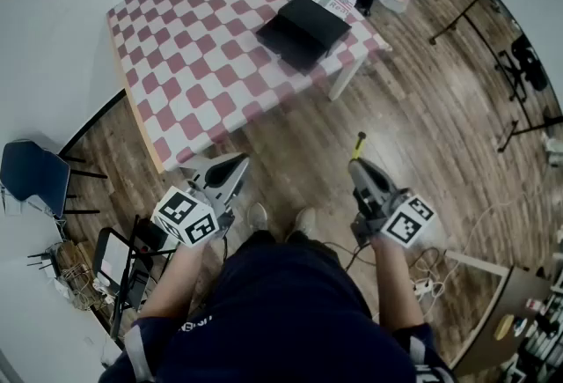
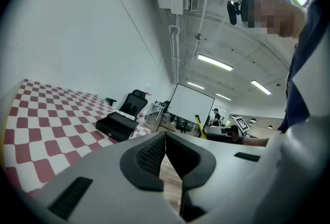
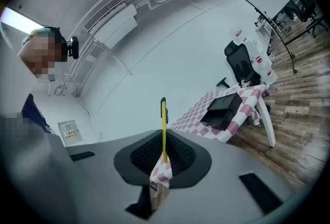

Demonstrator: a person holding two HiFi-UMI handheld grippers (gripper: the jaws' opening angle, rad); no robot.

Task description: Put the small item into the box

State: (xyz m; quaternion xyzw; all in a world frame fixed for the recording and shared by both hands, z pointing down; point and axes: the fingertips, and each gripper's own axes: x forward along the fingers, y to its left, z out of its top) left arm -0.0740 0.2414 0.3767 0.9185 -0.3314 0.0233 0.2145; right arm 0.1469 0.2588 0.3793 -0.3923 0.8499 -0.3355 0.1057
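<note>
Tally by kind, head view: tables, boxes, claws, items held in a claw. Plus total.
checkered table: 1
black box: 1
claws: 2 (left claw shut and empty, right claw shut on the item)
thin yellow item, held: 1
Total: 5

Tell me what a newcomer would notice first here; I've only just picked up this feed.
The red-and-white checked table fills the upper left of the head view, with a black box near its right edge. Short of the table, the right gripper is shut on a slim yellow stick that pokes out past its jaws. The left gripper is shut with nothing in it.
</note>
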